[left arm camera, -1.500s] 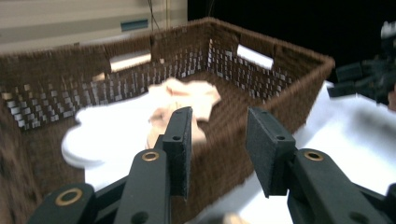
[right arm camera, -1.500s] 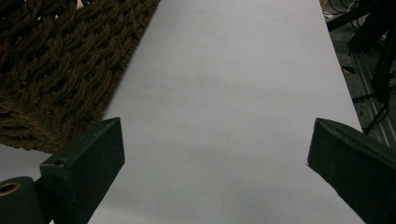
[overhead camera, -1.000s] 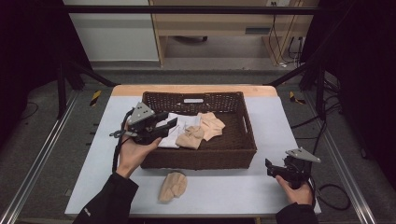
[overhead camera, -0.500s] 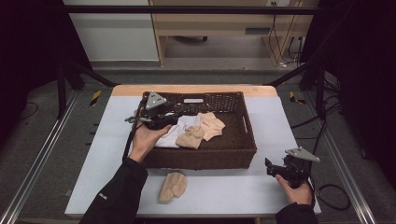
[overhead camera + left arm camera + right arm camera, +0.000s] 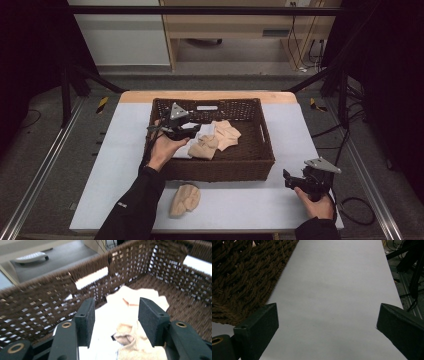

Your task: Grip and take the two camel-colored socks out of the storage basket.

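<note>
- Brown woven wicker basket [image 5: 260,150] sits mid-table, holding a white cloth [image 5: 192,145] and beige folded cloths [image 5: 217,140].
- Left gripper [image 5: 187,131] hovers inside the basket over the white cloth; its jaws have just been opening, spread, nothing pinched.
- Another beige cloth bundle [image 5: 184,199] lies on the grey table [image 5: 240,205] before the basket.
- Right gripper [image 5: 290,179] rests near the right edge, jaws wide apart.

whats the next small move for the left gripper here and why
Probably lift the left gripper up and out of the basket. Its jaws have just been opening, nothing is pinched between them, and the beige and white cloths lie loose on the basket floor. One more beige cloth waits on the table in front.
</note>
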### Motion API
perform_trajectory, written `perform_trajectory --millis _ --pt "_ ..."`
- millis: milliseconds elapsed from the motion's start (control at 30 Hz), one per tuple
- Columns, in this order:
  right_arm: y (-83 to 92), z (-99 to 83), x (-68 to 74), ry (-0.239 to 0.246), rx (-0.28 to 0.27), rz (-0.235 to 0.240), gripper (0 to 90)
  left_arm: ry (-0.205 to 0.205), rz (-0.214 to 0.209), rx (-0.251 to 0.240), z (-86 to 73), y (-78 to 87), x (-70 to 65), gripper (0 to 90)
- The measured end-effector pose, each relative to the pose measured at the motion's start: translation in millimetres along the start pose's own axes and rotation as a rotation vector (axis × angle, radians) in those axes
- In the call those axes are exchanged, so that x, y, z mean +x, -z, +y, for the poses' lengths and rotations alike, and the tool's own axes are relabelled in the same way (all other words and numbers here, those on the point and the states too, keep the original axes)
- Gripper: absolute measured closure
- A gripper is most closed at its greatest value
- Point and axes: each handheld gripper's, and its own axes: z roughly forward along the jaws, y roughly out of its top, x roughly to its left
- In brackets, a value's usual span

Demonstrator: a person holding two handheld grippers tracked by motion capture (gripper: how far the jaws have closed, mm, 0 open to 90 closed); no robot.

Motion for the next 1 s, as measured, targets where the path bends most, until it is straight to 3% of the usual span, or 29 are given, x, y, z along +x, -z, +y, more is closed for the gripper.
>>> perform_trajectory --millis 233,333,433,600,733,900,1000 --pt "0.0 -0.1 0.6 0.008 0.002 0.002 4.2 -0.017 -0.009 0.094 -12.9 -16.5 -1.4 45.3" --pt "-0.6 -0.1 0.7 0.008 0.003 0.000 4.3 -0.030 -0.016 0.112 -14.5 -20.8 -2.4 45.0" --pt "-0.4 0.0 0.9 0.007 0.002 0.002 4.2 -0.016 -0.032 0.121 -15.2 -23.8 -2.9 43.7" --pt "-0.2 0.1 0.9 0.010 0.002 0.001 4.2 -0.016 -0.039 0.174 -18.8 -29.3 -3.6 43.0" --pt "-0.3 0.2 1.4 0.010 0.001 0.002 4.2 -0.043 -0.060 0.214 -21.6 -35.0 -7.1 42.0" --pt "0.1 0.2 1.9 0.012 0.001 0.001 4.2 -0.092 -0.045 0.286 -27.7 -41.9 -12.8 41.0" --pt "-0.3 0.5 2.8 0.014 0.001 0.001 4.3 -0.097 -0.047 0.303 -29.5 -44.3 -13.9 42.0"
